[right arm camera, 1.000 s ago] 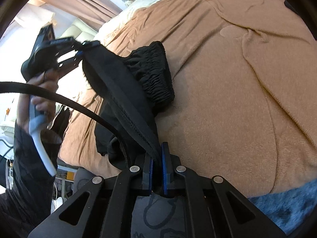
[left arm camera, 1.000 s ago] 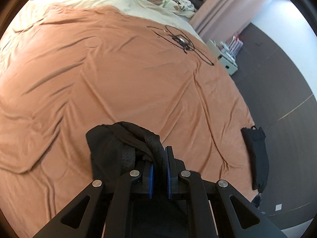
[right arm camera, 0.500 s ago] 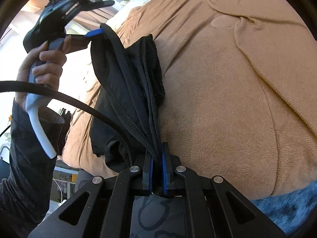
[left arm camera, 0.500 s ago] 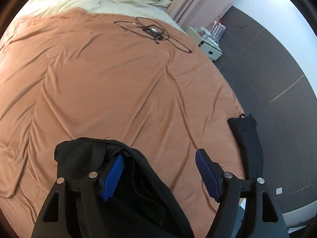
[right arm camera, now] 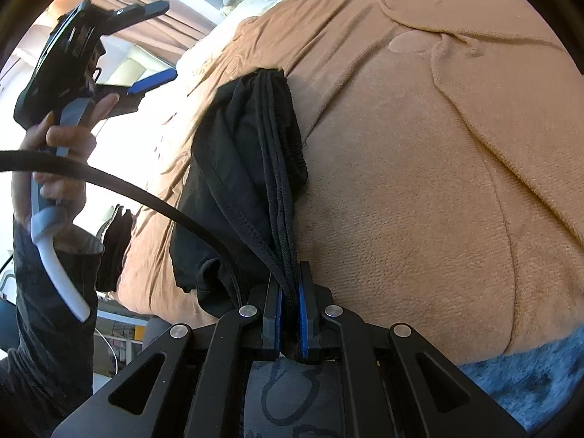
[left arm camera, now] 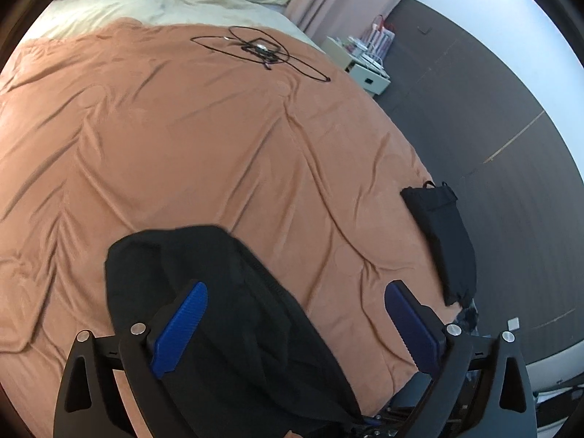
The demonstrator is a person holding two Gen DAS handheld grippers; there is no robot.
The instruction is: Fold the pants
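Black pants [left arm camera: 233,310] lie bunched on orange blanket [left arm camera: 204,138], L wrist view; left tongs [left arm camera: 295,314] spread wide, gripping nothing. R wrist view: right tongs [right arm camera: 290,306] clamped tight on pants' edge [right arm camera: 281,226], fabric stretched over blanket.

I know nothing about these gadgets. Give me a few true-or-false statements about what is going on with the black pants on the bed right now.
1. The right hand-held gripper is shut on the pants. True.
2. The left hand-held gripper also clamps the pants. False: its jaws stand wide open, holding nothing.
3. The blanket is blue. False: it is orange-brown.
4. A tangled black cable lies on the far part of the blanket. True.
5. Another dark garment hangs over the bed's edge. True.
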